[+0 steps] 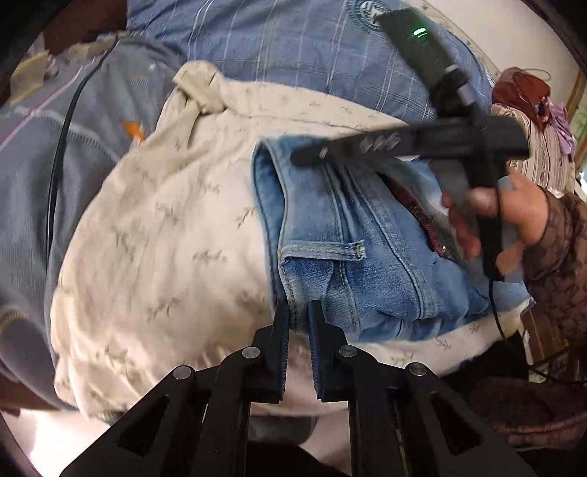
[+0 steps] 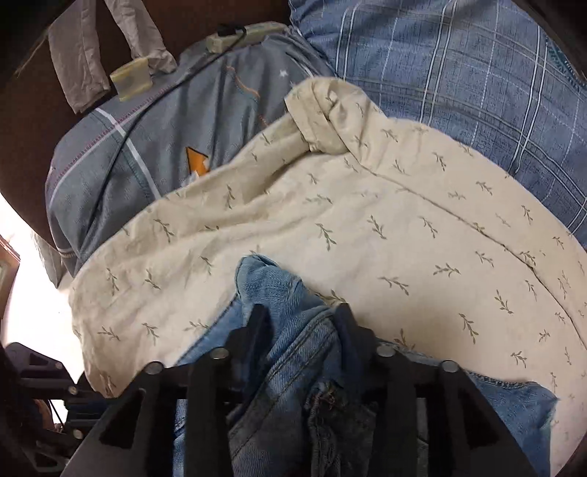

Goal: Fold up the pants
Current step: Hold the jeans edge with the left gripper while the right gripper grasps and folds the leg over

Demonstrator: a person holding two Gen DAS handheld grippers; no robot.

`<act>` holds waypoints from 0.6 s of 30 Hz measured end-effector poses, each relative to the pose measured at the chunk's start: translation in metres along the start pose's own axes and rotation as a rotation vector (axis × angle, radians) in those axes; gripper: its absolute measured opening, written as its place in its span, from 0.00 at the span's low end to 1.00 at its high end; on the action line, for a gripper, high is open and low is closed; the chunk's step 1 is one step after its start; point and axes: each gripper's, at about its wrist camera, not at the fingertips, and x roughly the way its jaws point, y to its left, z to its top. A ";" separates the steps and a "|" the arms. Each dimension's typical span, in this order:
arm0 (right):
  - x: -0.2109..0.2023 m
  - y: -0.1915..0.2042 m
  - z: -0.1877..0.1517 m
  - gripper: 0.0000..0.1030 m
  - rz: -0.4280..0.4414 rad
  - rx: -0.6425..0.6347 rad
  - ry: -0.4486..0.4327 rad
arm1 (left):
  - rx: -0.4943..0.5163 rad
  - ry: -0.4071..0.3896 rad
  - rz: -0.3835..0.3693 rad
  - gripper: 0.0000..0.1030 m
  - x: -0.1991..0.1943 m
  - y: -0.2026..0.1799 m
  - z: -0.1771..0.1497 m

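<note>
Light blue jeans (image 1: 348, 238) lie folded in layers on a cream leaf-print cover (image 1: 165, 238). In the left wrist view my left gripper (image 1: 299, 312) is shut on the near hem edge of the jeans, with a thin strip of denim between its pads. The right gripper (image 1: 308, 154) reaches across the far end of the jeans, held by a hand (image 1: 513, 216). In the right wrist view my right gripper (image 2: 301, 319) is shut on a thick bunch of denim (image 2: 279, 286) that rises between its fingers.
A blue plaid quilt (image 2: 458, 73) lies behind the cream cover (image 2: 403, 220). To the left is grey-blue bedding (image 2: 154, 146) with an orange patch, crossed by a black cable (image 1: 62, 146). A power strip (image 2: 238, 35) lies at the far edge. A brown quilted sleeve (image 1: 561, 264) is at the right.
</note>
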 end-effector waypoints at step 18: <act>-0.113 -0.046 -0.217 0.73 0.519 0.705 -0.046 | -0.367 0.157 -0.394 0.51 0.044 0.057 0.038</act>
